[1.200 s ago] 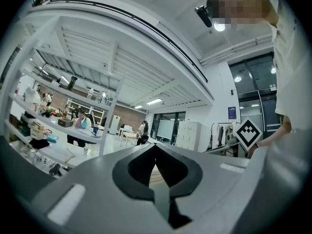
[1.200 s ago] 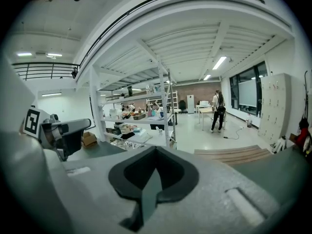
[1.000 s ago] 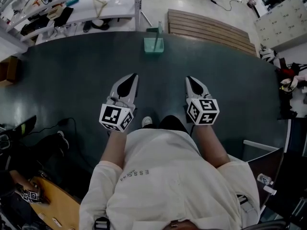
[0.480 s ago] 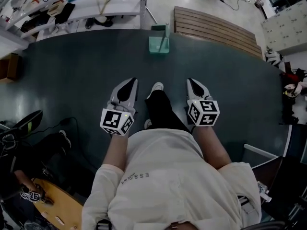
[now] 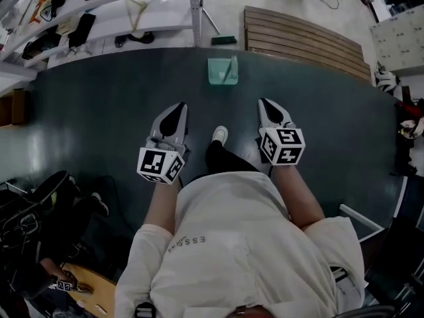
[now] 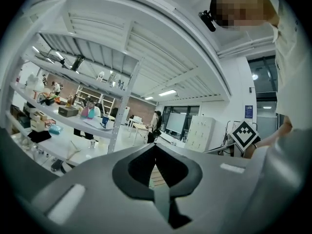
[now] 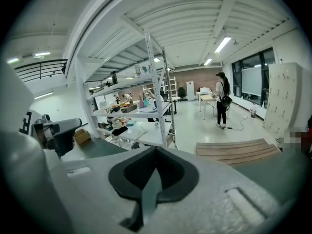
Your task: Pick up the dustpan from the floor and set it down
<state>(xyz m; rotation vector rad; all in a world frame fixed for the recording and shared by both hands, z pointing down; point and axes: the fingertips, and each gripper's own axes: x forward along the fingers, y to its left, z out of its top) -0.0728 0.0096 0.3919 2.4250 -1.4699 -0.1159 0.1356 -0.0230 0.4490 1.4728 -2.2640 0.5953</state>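
Note:
The dustpan (image 5: pixel 222 71), pale translucent green with an upright handle, stands on the dark green floor (image 5: pixel 99 111) near its far edge, ahead of both grippers. My left gripper (image 5: pixel 181 106) and right gripper (image 5: pixel 264 103) are held out side by side at waist height, pointing toward the dustpan but well short of it. Both sets of jaws are shut with nothing between them, their tips meeting in the left gripper view (image 6: pixel 155 145) and in the right gripper view (image 7: pixel 156 149). Neither gripper view shows the dustpan.
A white shelving rack (image 5: pixel 99 8) with assorted items stands at the back left. A wooden slat platform (image 5: pixel 305 37) lies at the back right. My white shoe (image 5: pixel 219 135) steps between the grippers. Black gear and a wooden board (image 5: pixel 89 295) sit at the lower left.
I have walked forward: the dustpan, rack and slat platform have all drawn closer. Both grippers keep the same shut pose in front of my body.

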